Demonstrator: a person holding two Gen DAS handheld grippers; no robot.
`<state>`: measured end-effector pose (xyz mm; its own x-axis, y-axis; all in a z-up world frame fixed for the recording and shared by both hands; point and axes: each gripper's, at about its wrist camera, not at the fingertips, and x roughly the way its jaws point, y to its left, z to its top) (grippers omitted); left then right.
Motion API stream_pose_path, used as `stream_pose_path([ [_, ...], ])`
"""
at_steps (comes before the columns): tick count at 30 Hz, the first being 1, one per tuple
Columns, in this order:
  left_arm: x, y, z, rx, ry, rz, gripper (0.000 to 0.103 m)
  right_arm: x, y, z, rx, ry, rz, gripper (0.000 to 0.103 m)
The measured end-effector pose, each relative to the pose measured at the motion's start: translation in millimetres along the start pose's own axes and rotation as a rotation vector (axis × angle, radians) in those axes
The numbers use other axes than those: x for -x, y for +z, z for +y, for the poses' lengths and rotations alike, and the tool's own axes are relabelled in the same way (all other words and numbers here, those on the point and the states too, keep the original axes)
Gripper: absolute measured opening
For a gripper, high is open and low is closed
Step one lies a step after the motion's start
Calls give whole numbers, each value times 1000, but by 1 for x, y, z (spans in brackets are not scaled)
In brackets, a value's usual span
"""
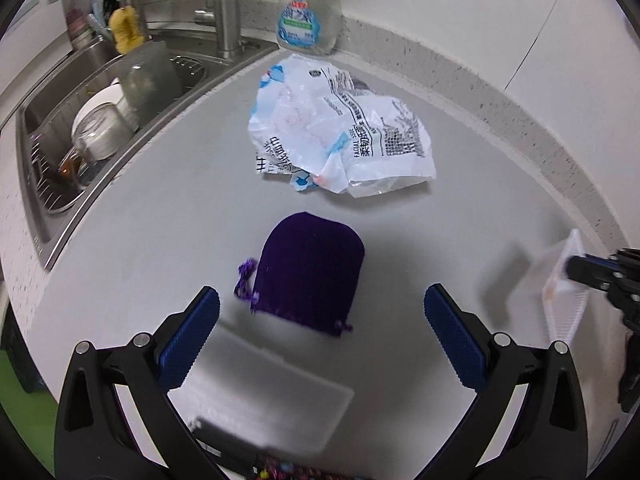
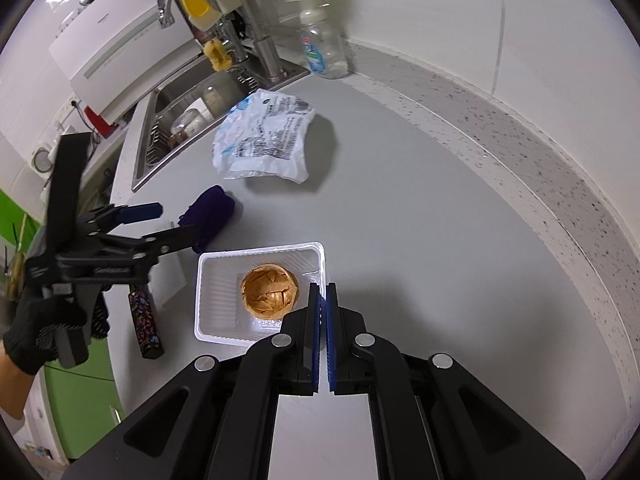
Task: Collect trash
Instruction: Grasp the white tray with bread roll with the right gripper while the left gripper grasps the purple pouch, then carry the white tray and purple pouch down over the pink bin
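Observation:
My right gripper [image 2: 322, 289] is shut on the rim of a white plastic tray [image 2: 218, 292] that holds a crumpled brown paper cup [image 2: 269, 290]; the tray is lifted off the grey counter and also shows in the left wrist view [image 1: 564, 300]. My left gripper [image 1: 320, 304] is open and empty, hovering over a purple velvet pouch [image 1: 310, 272] that lies between its fingers' line of sight; the left gripper also shows in the right wrist view [image 2: 172, 224]. A crumpled white plastic wrapper [image 1: 340, 128] with print lies farther back on the counter; it also shows in the right wrist view [image 2: 262, 140].
A steel sink [image 1: 100, 112] with dishes and a faucet [image 1: 226, 24] is at the left. A soap bottle [image 1: 308, 20] stands at the back wall. A translucent flat lid [image 1: 272, 392] lies under the left gripper. A dark patterned handle [image 2: 146, 328] lies near the counter's front edge.

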<state>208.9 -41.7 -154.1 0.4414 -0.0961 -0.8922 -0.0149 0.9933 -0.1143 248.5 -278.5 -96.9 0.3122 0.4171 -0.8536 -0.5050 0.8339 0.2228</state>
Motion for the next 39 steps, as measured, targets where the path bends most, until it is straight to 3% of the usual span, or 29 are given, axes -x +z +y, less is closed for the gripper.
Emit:
stream_pose_path([
  [6,-17,7,-4,-33,23,14,100,7,-3,-10,-25,-5,-5,2],
  [7,-19,7,-4,-36,20,17,94,8,-4,-11,-28,-6,-6,2],
  [8,-20,7,-5,-38,19,24,72,8,-4,-11,-30,-7,-7,2],
  [12,-21,3,-5,-41,73,25,35,10,-4,-10,-34,-6,-9,2],
  [14,-18,3,-2,-38,69,21,10,11,-3,-10,-35,-7,-12,2],
  [27,35,-6,18,-9,33,-58,7,16,0,20,-1,-2,-22,2],
  [39,125,-61,74,51,72,-136,7,20,4,111,116,54,-39,2],
])
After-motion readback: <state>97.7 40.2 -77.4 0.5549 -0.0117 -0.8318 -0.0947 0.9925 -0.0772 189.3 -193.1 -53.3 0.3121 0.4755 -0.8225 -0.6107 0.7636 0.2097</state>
